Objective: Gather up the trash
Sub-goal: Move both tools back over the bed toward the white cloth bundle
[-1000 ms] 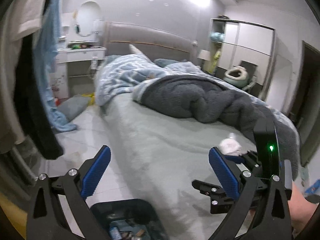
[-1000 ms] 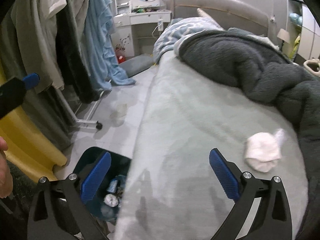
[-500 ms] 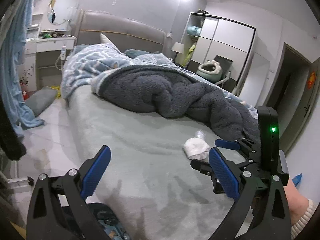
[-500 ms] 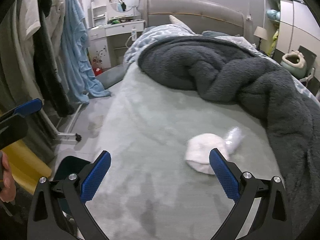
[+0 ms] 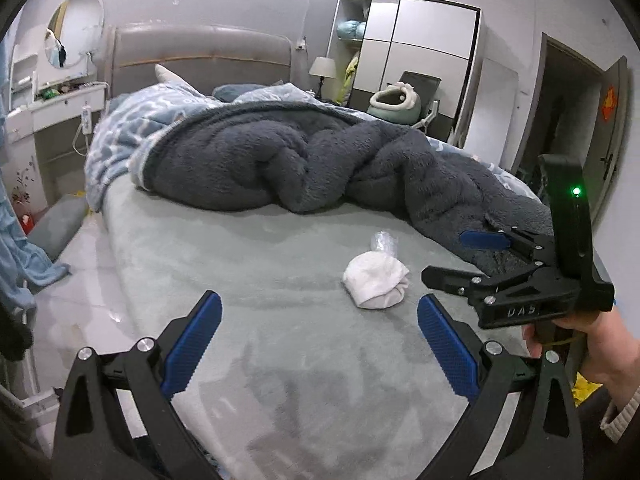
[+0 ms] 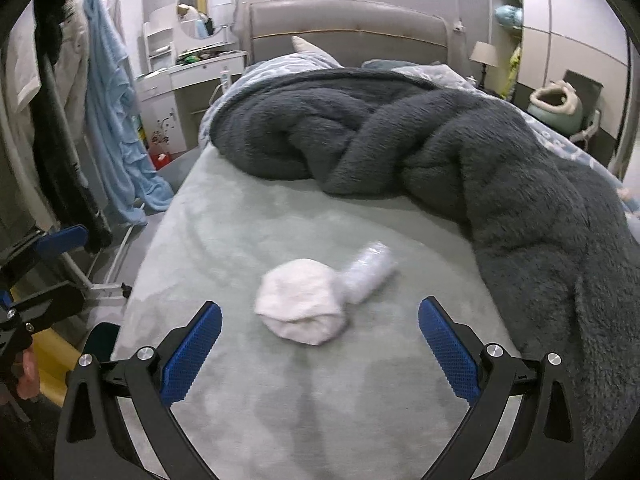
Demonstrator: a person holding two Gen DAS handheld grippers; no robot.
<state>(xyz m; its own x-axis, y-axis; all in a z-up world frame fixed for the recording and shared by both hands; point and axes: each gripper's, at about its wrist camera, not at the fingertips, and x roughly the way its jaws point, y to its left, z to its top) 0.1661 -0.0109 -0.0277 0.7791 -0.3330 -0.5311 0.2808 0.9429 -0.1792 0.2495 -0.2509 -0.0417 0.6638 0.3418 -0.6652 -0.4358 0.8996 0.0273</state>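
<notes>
We see one white wad [image 6: 301,300] lying on the bed [image 6: 224,248], with one crumpled clear plastic piece [image 6: 370,270] touching it at its 2 o'clock side. Together they form a single stretch of trash whose long axis runs from 8 o'clock to 2 o'clock in the right wrist view, the plastic end pointing toward the dark grey blanket [image 6: 460,152]. Our right tongs [image 6: 320,354] hover above the sheet with both blue pads spread wide and nothing between them; the wad sits just beyond the gap, toward 12 o'clock. Our left tongs [image 5: 318,344] are likewise wide apart and hold nothing, with the wad at 1 o'clock. In the left wrist view, the right hand [image 5: 592,340] grips its handle at 3 o'clock.
</notes>
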